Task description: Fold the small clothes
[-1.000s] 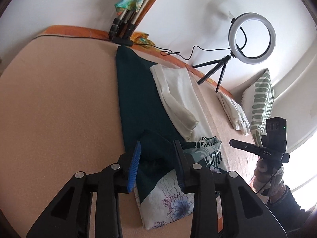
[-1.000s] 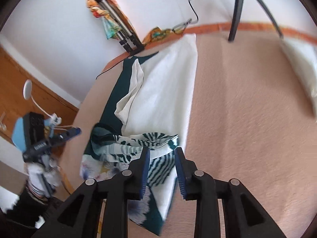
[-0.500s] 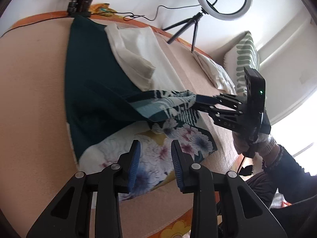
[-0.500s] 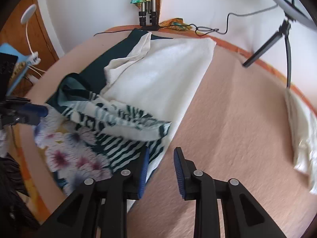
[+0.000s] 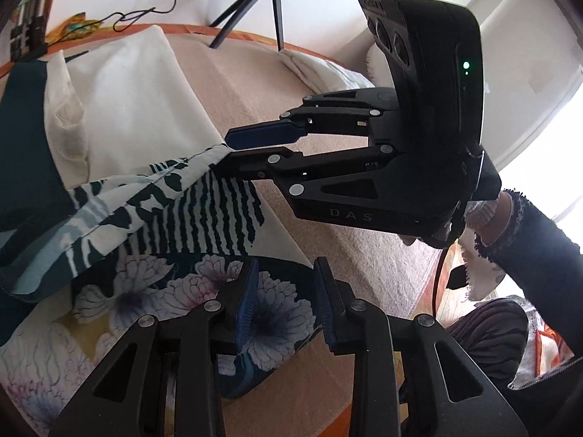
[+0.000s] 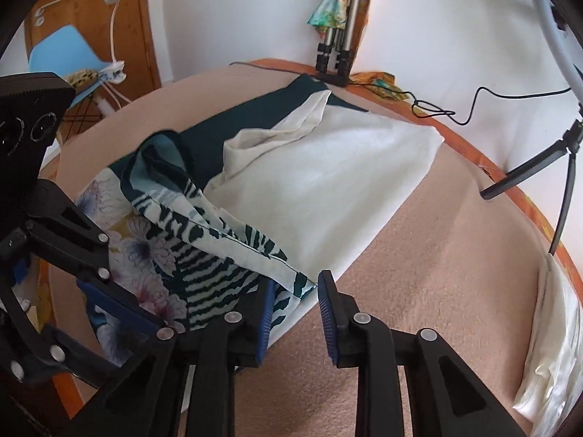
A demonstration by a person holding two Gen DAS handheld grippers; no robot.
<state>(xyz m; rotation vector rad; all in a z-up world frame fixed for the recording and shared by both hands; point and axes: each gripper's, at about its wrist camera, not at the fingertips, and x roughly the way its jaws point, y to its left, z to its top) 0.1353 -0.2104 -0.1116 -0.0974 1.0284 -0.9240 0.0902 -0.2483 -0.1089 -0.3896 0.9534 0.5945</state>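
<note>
Both views show black two-finger tools with blue pads. From the left wrist, the left gripper [image 5: 284,302] is spread wide above the soft patterned cloth with flowers and dark stripes [image 5: 175,218], holding nothing. Close by, the right gripper [image 5: 233,149] reaches in at the cloth's striped edge.

From the right wrist, the right gripper [image 6: 295,309] is spread, the cloth's corner [image 6: 291,280] between its fingers. Cloth lies on a fuzzy peach blanket [image 6: 437,273], partly over a white folded fabric [image 6: 328,167].

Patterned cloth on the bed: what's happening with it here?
A person is working two handheld grippers over the patterned cloth on the tan bedcover. The right gripper is open at its striped corner; the left gripper is open over the floral part. A white cloth lies beside it.
</note>
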